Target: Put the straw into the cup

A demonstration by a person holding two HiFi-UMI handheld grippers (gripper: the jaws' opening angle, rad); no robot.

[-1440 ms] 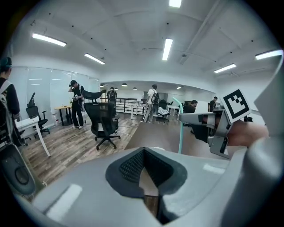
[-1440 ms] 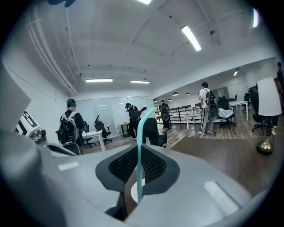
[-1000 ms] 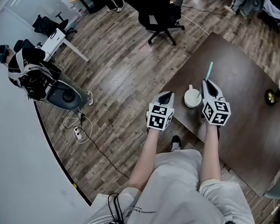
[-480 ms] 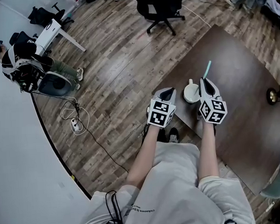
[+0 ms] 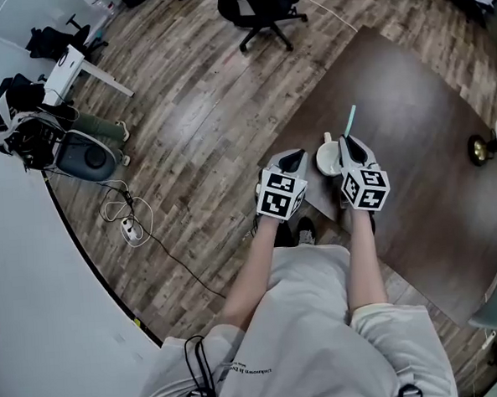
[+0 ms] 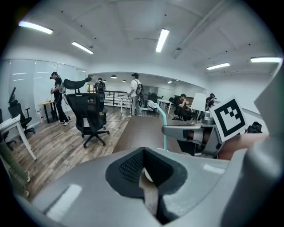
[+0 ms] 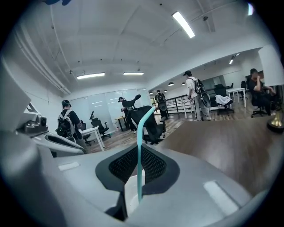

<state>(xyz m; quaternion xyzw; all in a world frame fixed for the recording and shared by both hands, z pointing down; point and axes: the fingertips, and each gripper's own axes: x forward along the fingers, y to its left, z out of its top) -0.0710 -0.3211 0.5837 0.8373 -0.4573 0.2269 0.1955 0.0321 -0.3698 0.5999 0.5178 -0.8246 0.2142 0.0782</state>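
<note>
1. Two tongs are in our hands: the left gripper has its jaws closed together on nothing, and the right gripper pinches the one teal straw, which sticks out beyond its tips.
2. We see one white cup between both tips, near the left edge of the table.
3. Beyond lies much bare tabletop. One brass object stands well apart at the right, and one office chair stands on the floor.

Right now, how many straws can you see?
1. The straw is pinched in the right gripper, sticking up beside the cup on the table. Another could hide behind the grippers.
</note>
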